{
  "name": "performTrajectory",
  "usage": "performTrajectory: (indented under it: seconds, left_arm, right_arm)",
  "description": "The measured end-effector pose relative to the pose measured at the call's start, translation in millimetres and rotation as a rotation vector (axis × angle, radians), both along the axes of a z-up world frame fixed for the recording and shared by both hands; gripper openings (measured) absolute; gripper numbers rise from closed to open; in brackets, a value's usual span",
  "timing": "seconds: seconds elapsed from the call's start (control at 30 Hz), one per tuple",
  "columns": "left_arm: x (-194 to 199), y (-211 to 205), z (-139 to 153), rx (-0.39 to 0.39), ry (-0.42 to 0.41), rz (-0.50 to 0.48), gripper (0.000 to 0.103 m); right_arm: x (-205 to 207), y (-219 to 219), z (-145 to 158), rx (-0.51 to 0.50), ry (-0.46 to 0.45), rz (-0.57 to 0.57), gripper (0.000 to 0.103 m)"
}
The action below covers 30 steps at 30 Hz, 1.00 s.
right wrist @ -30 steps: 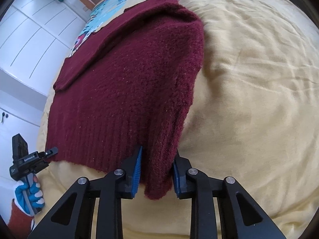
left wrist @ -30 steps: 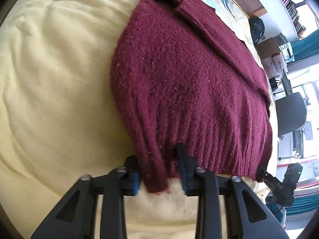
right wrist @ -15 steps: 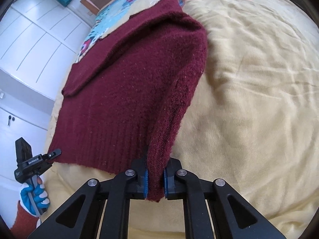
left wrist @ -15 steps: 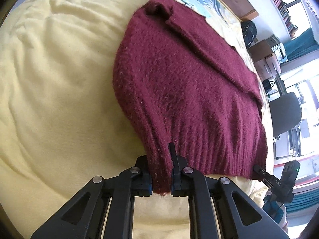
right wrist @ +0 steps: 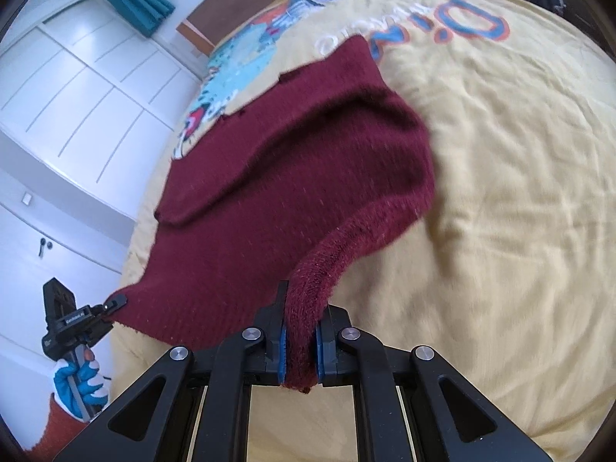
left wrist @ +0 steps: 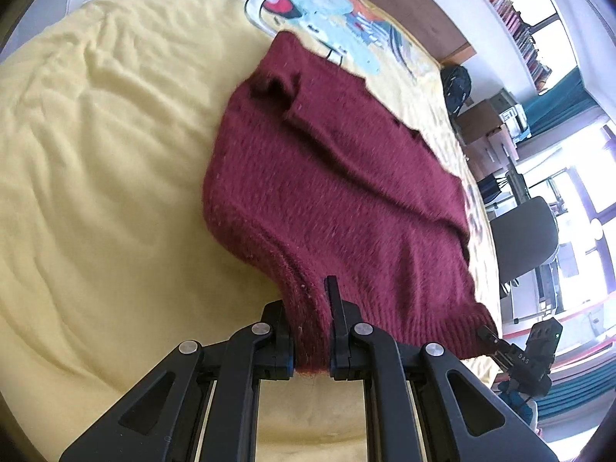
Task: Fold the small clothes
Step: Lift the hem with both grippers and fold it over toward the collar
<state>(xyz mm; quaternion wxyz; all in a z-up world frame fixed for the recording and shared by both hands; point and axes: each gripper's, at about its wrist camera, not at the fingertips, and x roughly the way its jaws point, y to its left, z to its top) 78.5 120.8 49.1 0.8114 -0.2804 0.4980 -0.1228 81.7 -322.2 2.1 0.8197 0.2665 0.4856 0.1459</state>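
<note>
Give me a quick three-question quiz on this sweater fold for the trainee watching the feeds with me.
1. True or false: the left gripper is shut on a bottom corner of the dark red knitted sweater.
2. Multiple choice: what does the sweater lie on? A) a bare wooden floor B) a pale yellow bedspread with a colourful cartoon print C) a white plastic tray
3. Fill in the blank: the right gripper grips the sweater's hem between pads coloured ____.

Key: 1 true; 2 B; 3 blue.
</note>
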Motion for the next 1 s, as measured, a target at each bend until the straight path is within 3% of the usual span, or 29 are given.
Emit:
performTrajectory:
  seconds: [0.67, 1.0]
  left_arm:
    - [77.5, -4.1, 70.7, 0.033, -0.169, -0.027, 0.009]
    - [137.1, 1.6, 76.2, 0.061, -0.195, 0.009, 0.009]
  right_arm:
    - [75.3, -21.9, 70.9, 0.039, -0.179, -0.058, 0.01]
    - [141.6, -25.2, 81.0, 0.021, -0.206, -0.081, 0.01]
